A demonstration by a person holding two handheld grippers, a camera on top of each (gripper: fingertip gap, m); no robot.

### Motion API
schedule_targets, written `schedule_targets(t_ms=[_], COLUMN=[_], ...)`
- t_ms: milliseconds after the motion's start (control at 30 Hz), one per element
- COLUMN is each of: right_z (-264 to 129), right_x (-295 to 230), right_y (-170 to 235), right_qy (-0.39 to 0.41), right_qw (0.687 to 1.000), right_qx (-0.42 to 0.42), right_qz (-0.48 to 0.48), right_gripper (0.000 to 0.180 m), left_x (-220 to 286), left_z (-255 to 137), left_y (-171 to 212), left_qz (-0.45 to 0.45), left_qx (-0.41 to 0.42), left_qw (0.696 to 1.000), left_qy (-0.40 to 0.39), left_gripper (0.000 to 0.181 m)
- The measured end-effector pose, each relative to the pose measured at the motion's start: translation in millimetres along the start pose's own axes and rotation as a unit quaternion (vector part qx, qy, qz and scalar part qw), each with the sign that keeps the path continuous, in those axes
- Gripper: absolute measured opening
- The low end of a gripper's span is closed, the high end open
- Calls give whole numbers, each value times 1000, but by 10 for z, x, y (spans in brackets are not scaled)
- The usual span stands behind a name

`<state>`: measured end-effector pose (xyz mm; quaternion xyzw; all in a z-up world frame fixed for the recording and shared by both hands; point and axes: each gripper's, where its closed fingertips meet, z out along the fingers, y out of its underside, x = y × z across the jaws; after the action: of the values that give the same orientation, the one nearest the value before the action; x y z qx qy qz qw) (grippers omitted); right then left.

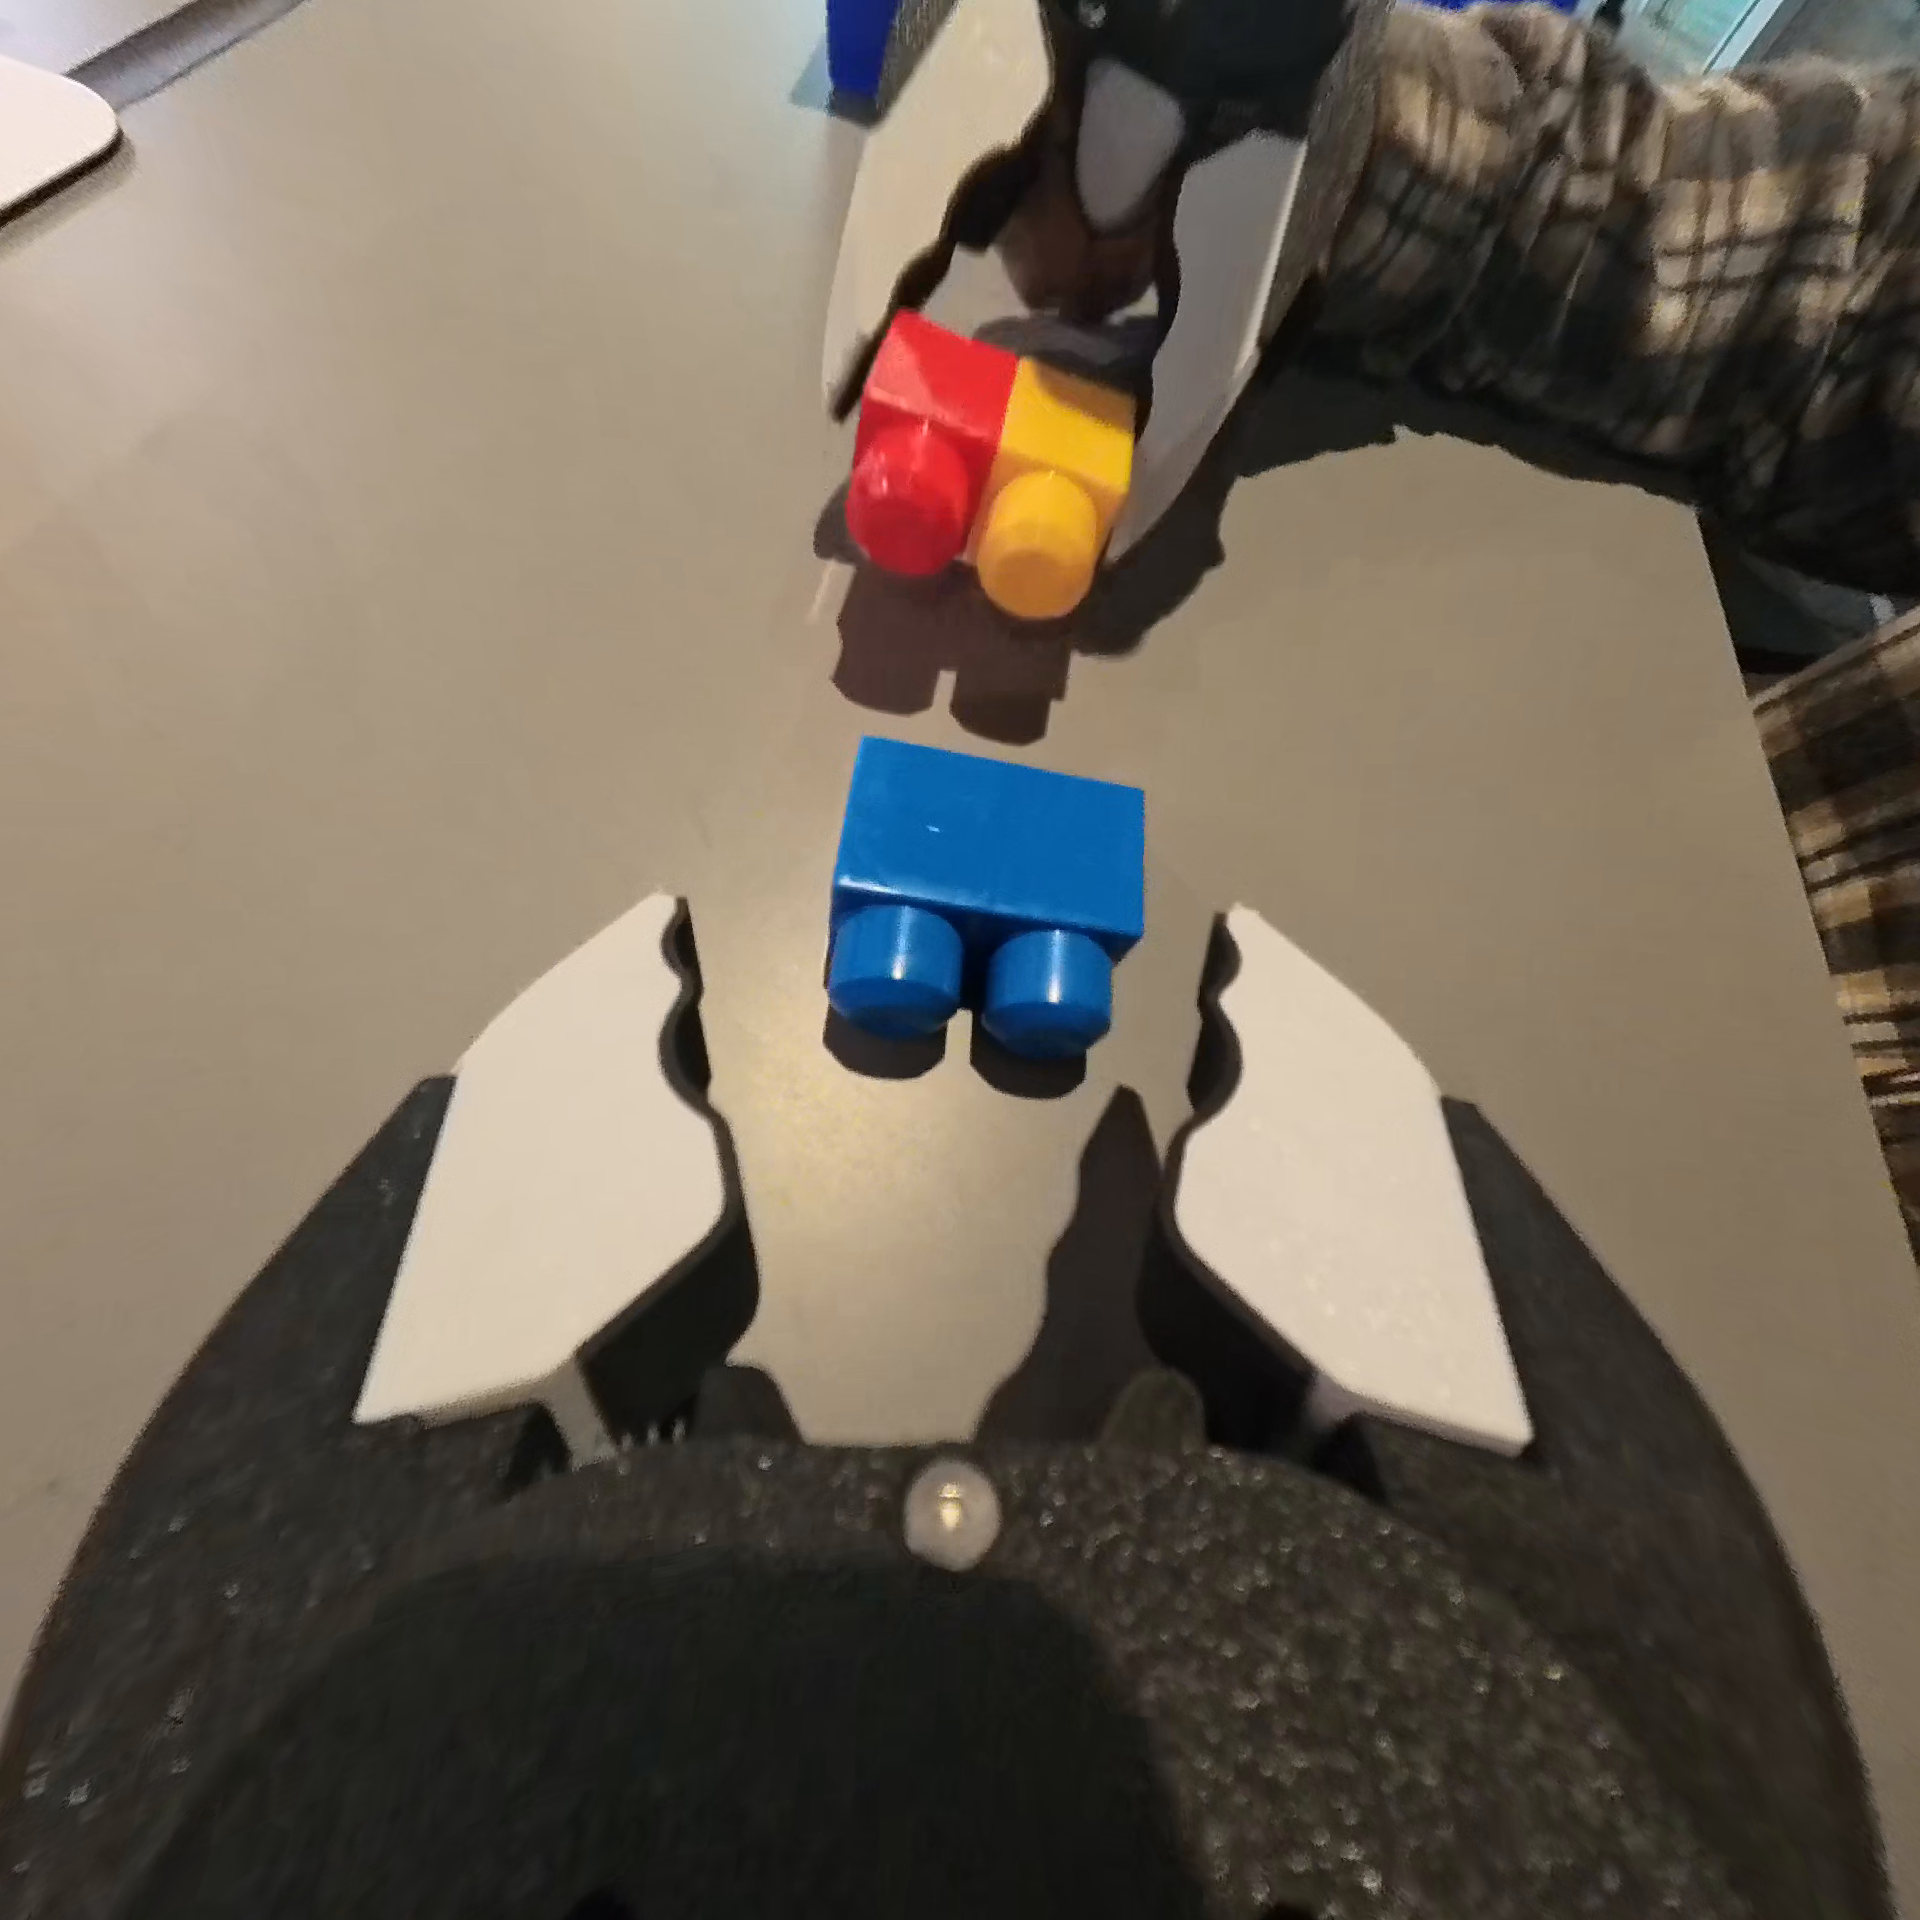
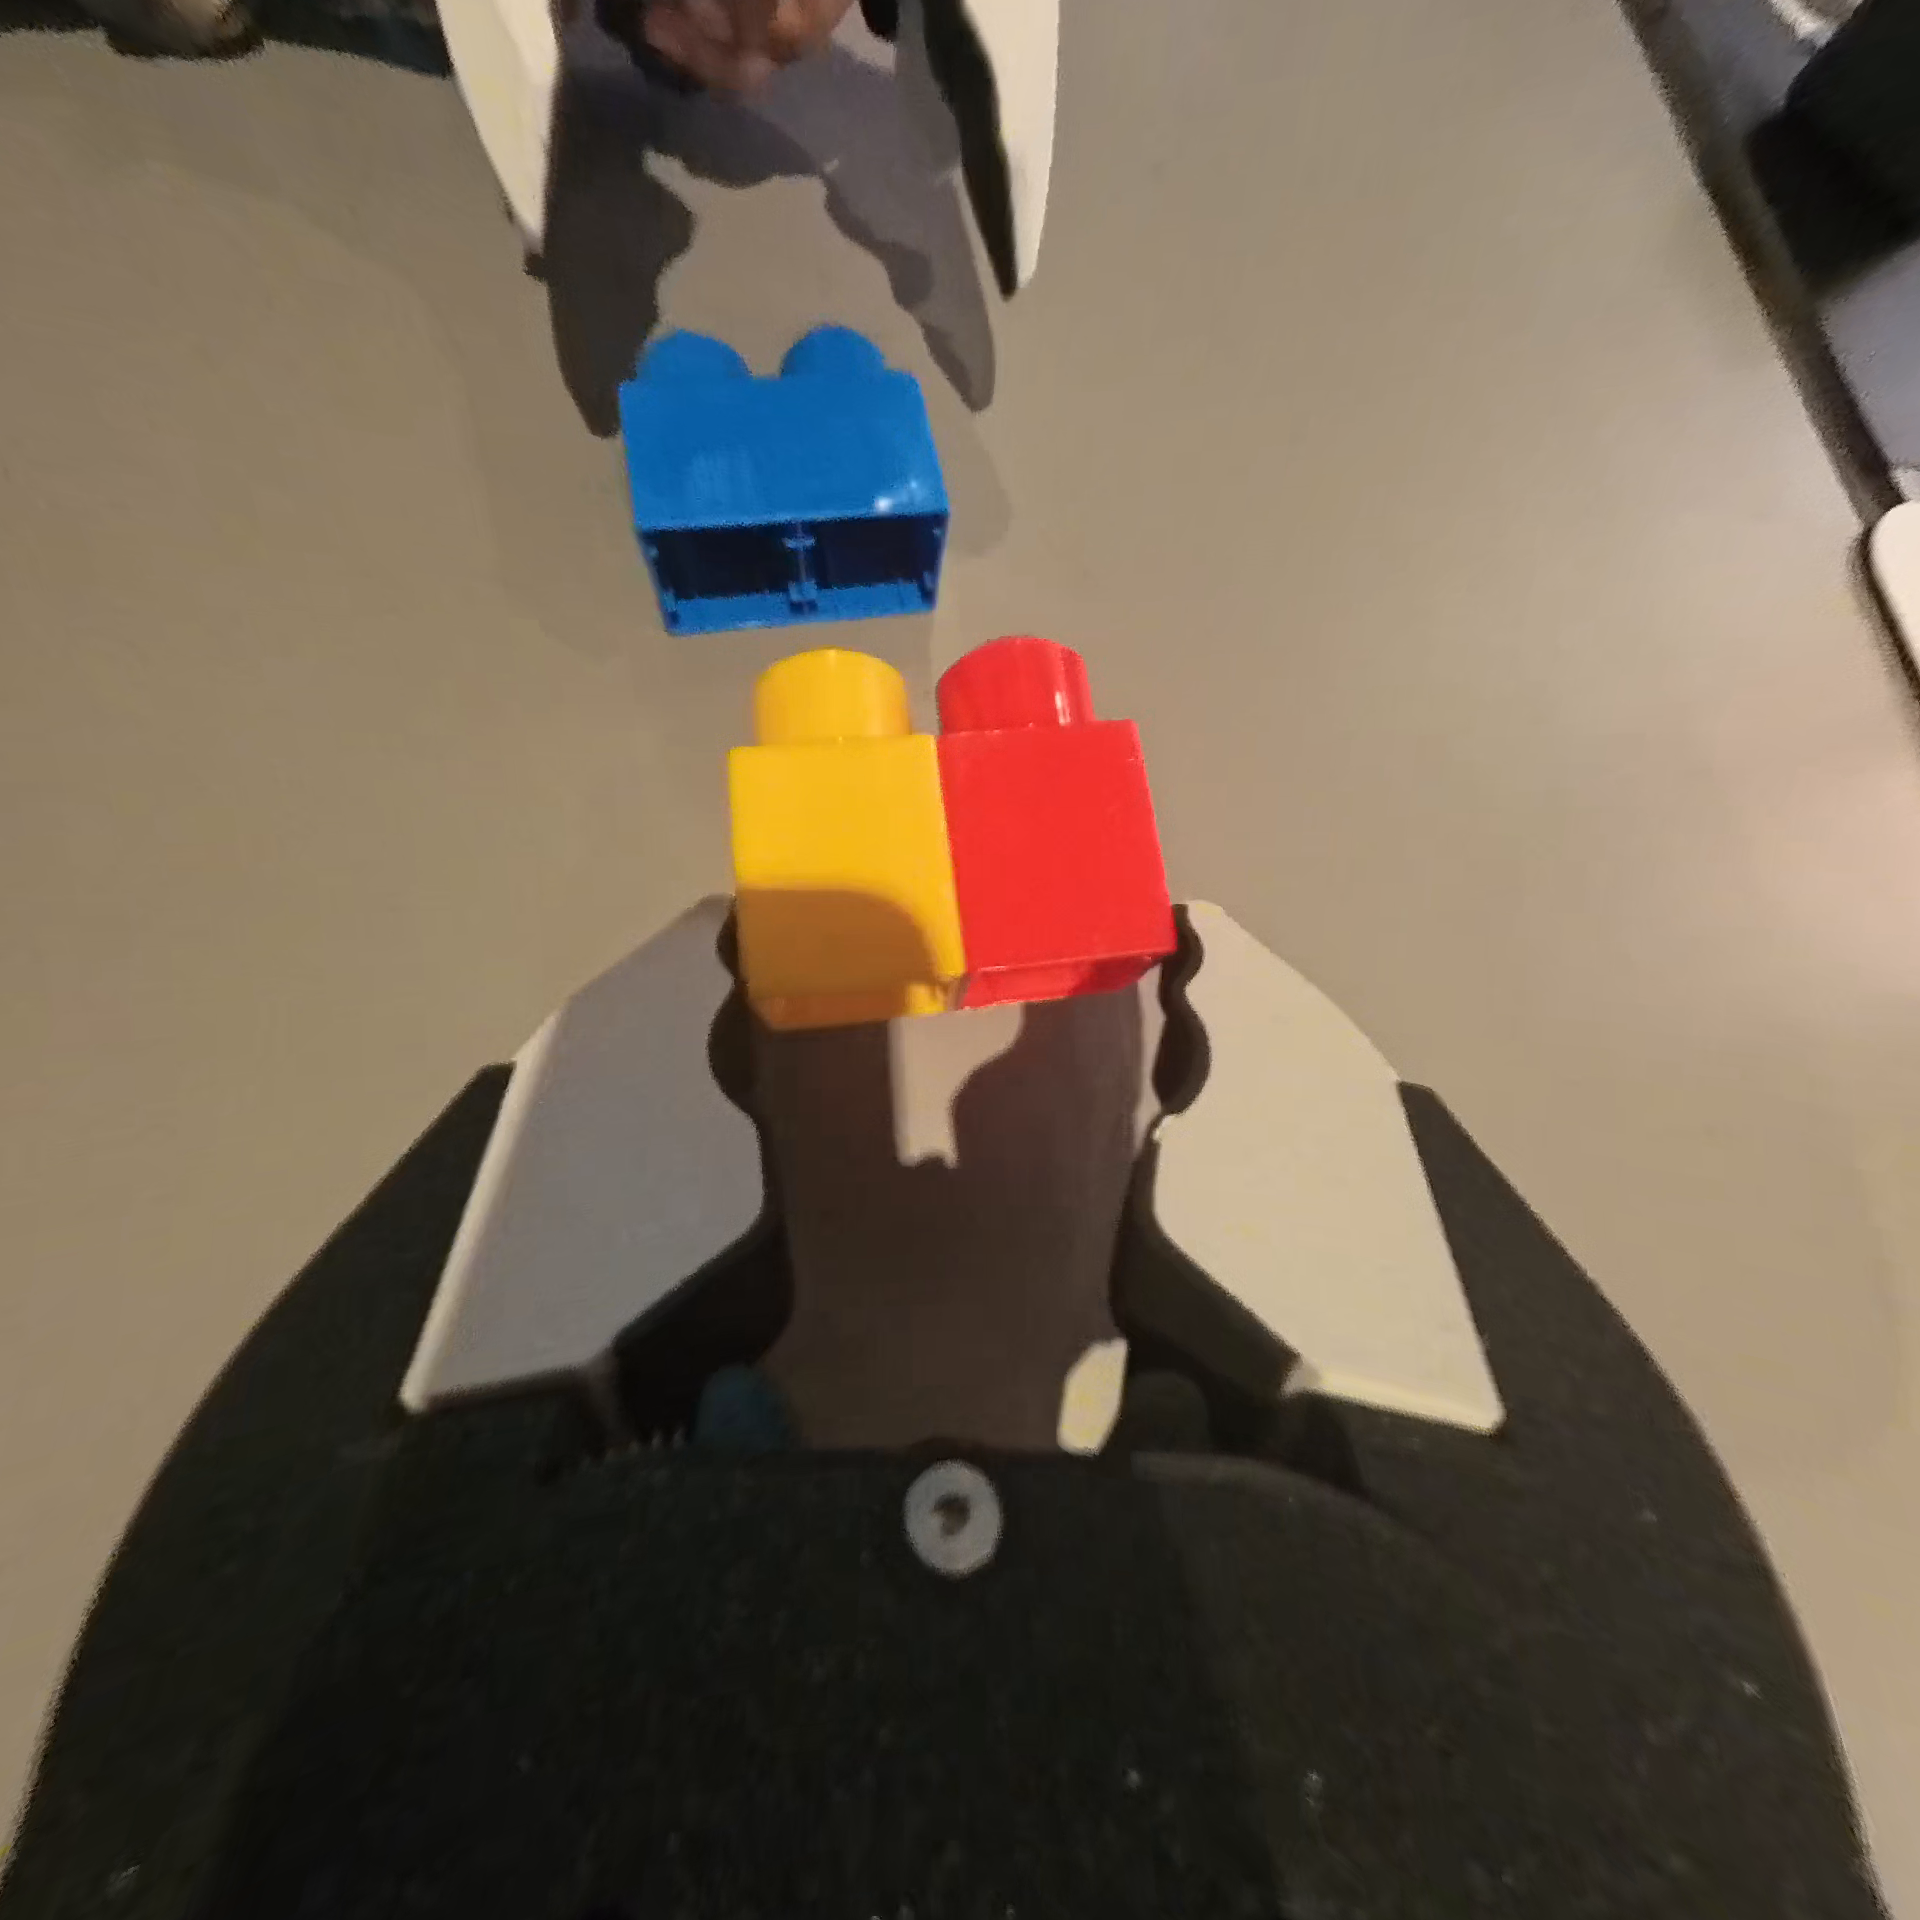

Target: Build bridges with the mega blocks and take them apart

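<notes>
Lining up my open, empty left tool [image 1: 951,940] on the blue two-stud plastic block [image 1: 987,862].
It lies mid-frame on the grey surface [image 1: 416,623], long axis crosswise between my fingers; right tool [image 2: 956,951] pinches the yellow block [image 2: 842,862] and red block [image 2: 1049,852] just beyond.

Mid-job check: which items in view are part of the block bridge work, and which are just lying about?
Job items:
blue two-stud block
red block
yellow block
left gripper, open
right gripper, closed around the red and yellow pair

Lying about:
white flat object at table edge
dark blue object far off
</notes>
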<state>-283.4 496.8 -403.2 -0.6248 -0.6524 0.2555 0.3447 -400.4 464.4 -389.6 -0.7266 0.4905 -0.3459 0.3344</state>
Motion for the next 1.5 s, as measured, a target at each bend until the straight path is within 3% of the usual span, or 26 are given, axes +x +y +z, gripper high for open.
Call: schedule_targets(t_ms=[300,667,800,900,1500], right_z=[-170,-75,-41,-13,76], right_x=[-76,-133,-145,-166,-282], right_y=[-188,-166,-159,-152,-83], right_qy=[3,-9,-10,-15,-41], right_qw=[999,999,999,999,999], right_qx=[42,38,35,32,1], right_qz=[-5,-5,-4,-3,-11], right_gripper=[75,76,76,76,76], left_x=[18,26,34,42,168], left_z=[139,282,330,353,378], left_y=[194,340,315,290,35], left_qz=[37,70,70,70,85], left_qx=[-67,-131,-132,-128,-79], left_qw=[997,988,988,989,992], left_qy=[-15,-32,-37,-38,-47], left_gripper=[96,87,87,75,73])
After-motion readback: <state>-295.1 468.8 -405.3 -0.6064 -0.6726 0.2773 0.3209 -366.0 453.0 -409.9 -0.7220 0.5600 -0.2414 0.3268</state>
